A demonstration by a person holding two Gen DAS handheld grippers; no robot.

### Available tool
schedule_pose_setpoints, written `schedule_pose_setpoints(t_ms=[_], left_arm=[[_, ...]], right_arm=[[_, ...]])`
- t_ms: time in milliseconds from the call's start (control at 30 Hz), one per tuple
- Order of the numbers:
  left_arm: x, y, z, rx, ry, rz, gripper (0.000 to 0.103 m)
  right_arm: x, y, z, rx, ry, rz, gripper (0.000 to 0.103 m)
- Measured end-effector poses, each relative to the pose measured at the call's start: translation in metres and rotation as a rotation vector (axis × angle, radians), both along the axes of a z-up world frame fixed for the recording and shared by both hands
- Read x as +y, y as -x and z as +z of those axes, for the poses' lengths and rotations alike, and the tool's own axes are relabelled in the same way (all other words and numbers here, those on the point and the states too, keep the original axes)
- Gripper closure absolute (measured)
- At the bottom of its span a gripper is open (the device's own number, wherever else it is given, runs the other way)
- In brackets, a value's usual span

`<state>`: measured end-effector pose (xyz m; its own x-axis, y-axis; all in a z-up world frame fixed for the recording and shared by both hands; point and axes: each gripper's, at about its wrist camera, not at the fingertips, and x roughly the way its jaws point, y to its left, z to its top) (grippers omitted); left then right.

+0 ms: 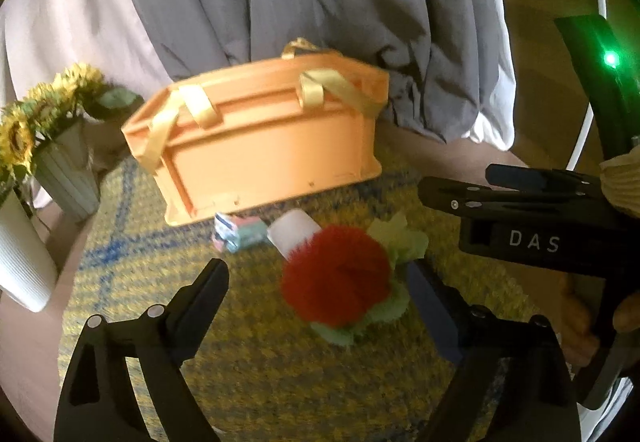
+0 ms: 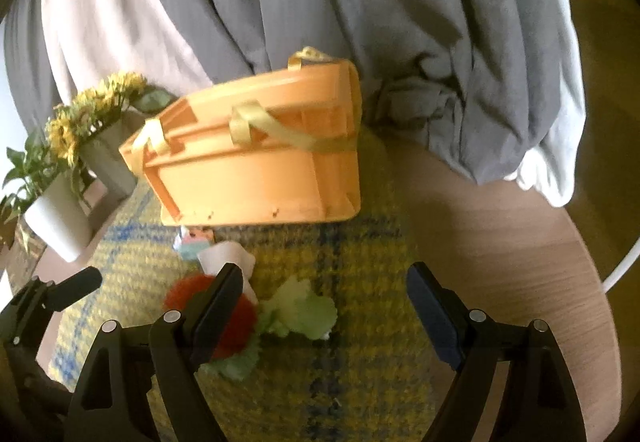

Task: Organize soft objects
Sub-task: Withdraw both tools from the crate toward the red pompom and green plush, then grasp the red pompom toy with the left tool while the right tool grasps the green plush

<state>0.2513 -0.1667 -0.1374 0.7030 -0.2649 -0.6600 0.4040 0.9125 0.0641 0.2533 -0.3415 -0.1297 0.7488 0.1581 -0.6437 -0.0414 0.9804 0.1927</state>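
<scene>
On the mat: red pompom [image 1: 335, 274] lies over green cloth leaves [image 1: 394, 242], beside a white tube [image 1: 294, 230].
Behind them: orange basket [image 1: 256, 137] with yellow ribbon handles, well apart from both tools.
Left tool [image 1: 318, 306]: wide, pompom between its fingers, untouched.
Right tool [image 2: 326, 306]: wide, nothing held, leaves ahead.
Far left: sunflowers [image 1: 40, 109].

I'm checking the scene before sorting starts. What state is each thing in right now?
orange basket: upright on the mat, handles draped over its rim, contents hidden.
red fuzzy ball: loose on the mat, resting on green fabric leaves.
white cylinder: lying on its side.
pastel packet: lying by the basket.
left gripper: open, holding nothing.
right gripper: open, holding nothing.
</scene>
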Motion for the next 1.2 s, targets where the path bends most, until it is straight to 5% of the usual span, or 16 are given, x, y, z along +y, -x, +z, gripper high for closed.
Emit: schedule_pose_setpoints(t_ms=[500, 933, 1200], left_arm=[[-0.022, -0.019, -0.048, 0.08, -0.041, -0.002, 0.023], [-0.022, -0.035, -0.063, 0.117, -0.014, 0.026, 0.051], [-0.011, -0.033, -0.065, 0.115, -0.011, 0.046, 0.06]], right_arm=[[-0.009, -0.02, -0.046, 0.091, -0.15, -0.011, 0.024], [-0.004, -0.036, -0.076, 0.168, -0.28, -0.025, 0.039], [0.011, -0.047, -0.077, 0.173, -0.219, -0.02, 0.039]])
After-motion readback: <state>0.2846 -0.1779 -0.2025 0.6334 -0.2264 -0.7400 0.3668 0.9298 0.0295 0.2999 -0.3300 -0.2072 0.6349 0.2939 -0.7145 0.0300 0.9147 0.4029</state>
